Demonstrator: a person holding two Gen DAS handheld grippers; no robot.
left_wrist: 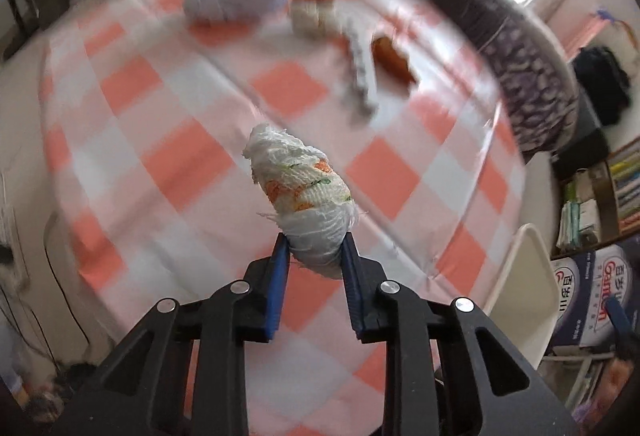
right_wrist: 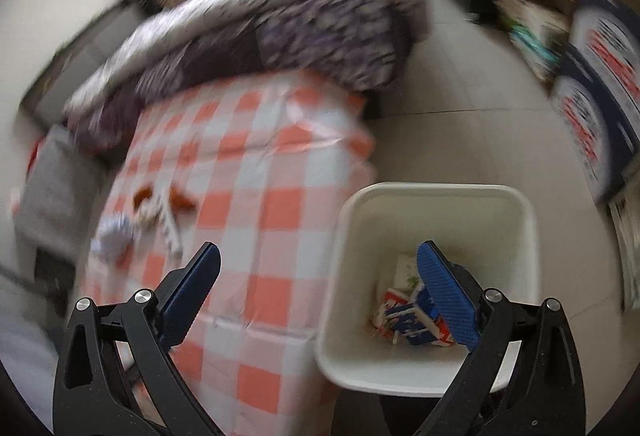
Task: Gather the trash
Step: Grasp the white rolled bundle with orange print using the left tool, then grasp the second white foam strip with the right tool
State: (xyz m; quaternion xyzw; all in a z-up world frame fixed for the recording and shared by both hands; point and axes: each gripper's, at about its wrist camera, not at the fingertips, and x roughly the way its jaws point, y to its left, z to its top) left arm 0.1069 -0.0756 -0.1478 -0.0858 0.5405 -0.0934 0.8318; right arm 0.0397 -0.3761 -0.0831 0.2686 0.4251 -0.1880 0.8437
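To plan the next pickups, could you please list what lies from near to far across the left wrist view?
left hand-held gripper → crumpled paper towel → grey strip → beige block → purple-patterned blanket

we've got an orange-and-white checked tablecloth [left_wrist: 168, 83] on the table, a rumpled purple patterned blanket [right_wrist: 280, 31] behind it, and blue-and-white printed cardboard boxes [right_wrist: 596, 107] nearby.

Scraps [right_wrist: 160, 207] lie on the table [right_wrist: 256, 171], bin [right_wrist: 436, 191] just right of it, cartons [right_wrist: 412, 320] inside, bedding [right_wrist: 256, 35] behind.
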